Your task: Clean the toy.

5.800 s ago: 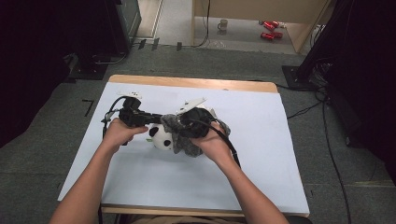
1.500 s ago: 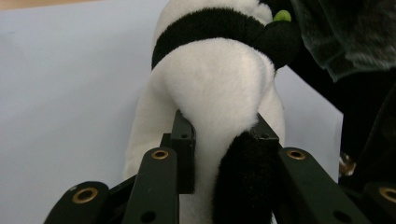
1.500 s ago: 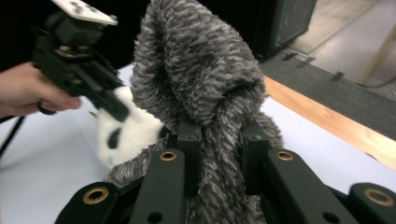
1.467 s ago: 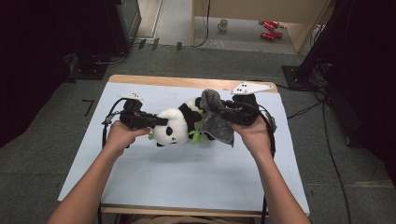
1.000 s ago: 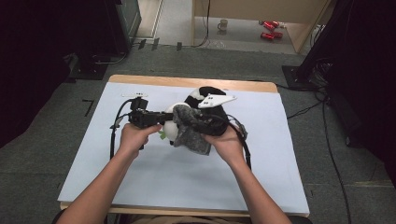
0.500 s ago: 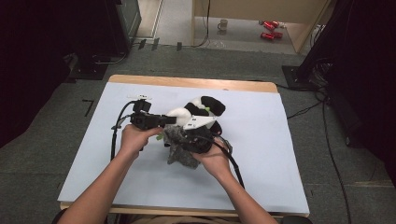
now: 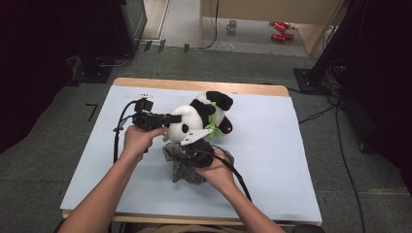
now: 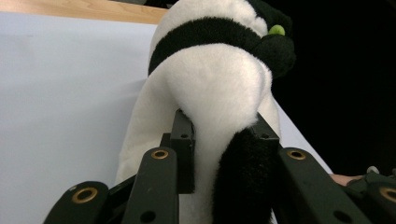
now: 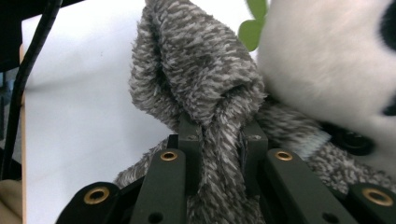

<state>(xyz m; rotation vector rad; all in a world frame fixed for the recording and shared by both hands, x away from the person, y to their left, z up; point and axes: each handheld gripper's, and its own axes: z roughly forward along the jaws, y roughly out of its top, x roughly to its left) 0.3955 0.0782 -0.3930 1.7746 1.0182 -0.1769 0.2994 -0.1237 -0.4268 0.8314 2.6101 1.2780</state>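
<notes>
— Step in hand?
— Pulling apart, by the look: left claw (image 8: 224, 135) clenched on the plush panda (image 7: 197, 116), pinching white and black fur between both jaws; right claw (image 9: 219, 135) clamped on a fold of the grey knit garment (image 7: 187, 167).
— Whereabouts?
— Panda lifted near the middle of the tabletop (image 7: 291, 160), head toward the left hand (image 7: 138, 138); garment bunched just below it, touching the blue cover under the right hand (image 7: 216, 170).
— Next move?
— Probably drawing the garment farther from the panda, or back over it; hard to judge which. Calls for a steady hold on the toy.
— Hidden?
— Garment's shape and opening lost in folds; panda's lower body cut off.
</notes>
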